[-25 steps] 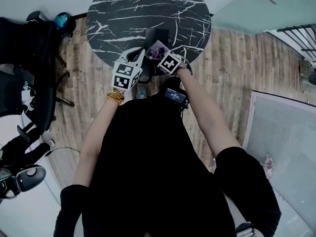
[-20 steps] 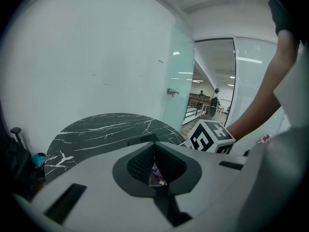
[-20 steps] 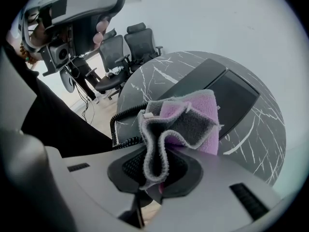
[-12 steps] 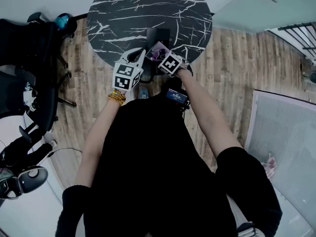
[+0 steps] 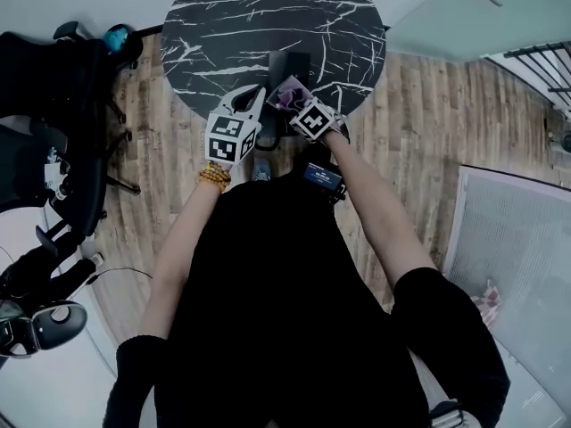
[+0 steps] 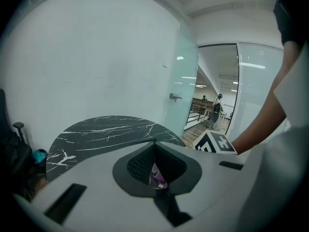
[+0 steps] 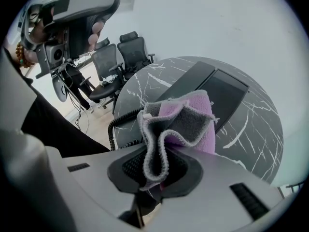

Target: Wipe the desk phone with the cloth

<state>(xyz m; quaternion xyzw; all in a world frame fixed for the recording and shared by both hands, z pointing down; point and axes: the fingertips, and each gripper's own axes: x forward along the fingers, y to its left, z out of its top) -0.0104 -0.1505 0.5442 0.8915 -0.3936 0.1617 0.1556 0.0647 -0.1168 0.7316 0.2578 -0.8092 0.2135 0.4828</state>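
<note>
Desk phone [image 5: 287,63]: dark and flat, it lies on the near half of the round black marble table [image 5: 223,25], a little right of its middle. Its coiled cord [image 7: 116,127] runs off the near left end.
Change from a second ago: almost none. The phone has not shifted, both grippers stay side by side at the table's near edge, and the cloth is still bunched the same way.
Phone against my fingers: it sits just beyond the tips of both grippers, nearest the right one. In the right gripper view its body stretches away to the far right behind the cloth. I cannot tell whether the cloth touches it.
Cloth [image 7: 181,122]: purple on one face and grey on the other, it stands up in crumpled folds between the phone and me.
Right gripper [image 7: 154,173]: clenched on the cloth, whose lower fold is pinched in the dark hollow between the jaws.
Left gripper [image 5: 252,103]: its jaws are drawn close together, and in its own view a thin sliver of the purple cloth is nipped between them. It sits just left of the right gripper, tips angled toward the cloth.
My arms: both reach forward from my black top, with a beaded bracelet [image 5: 211,175] on the left wrist.
Surroundings: black office chairs [image 5: 53,105] stand well to the left of the table on a wooden floor [image 5: 419,114].
</note>
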